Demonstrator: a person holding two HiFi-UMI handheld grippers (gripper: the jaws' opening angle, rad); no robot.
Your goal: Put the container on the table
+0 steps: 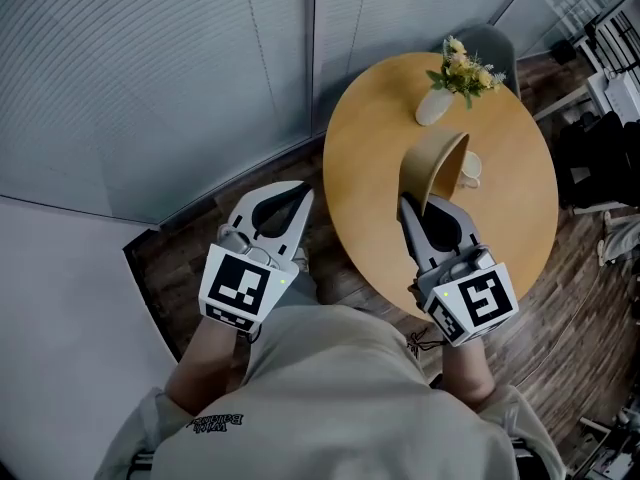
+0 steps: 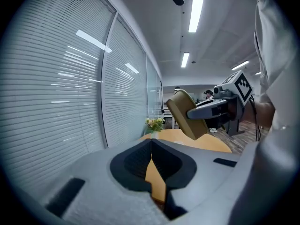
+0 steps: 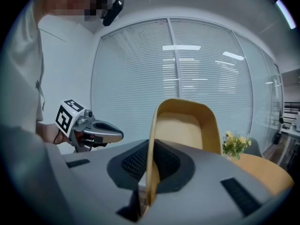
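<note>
One tan container (image 1: 437,171) is clamped by its wall in the right gripper (image 1: 412,205) and held tilted above the round table (image 1: 372,148). The left gripper (image 1: 298,196) is held beside the table, jaws pressed together, empty.

Matt tan container (image 1: 433,171), seemingly plastic, smooth satin wooden table (image 1: 375,158), dark matt wood-plank floor (image 1: 560,308)

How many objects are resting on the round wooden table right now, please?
2: a white vase of yellow flowers near the far edge, and a small cream object mid-table, partly behind the tan container held aloft by the right gripper.
</note>
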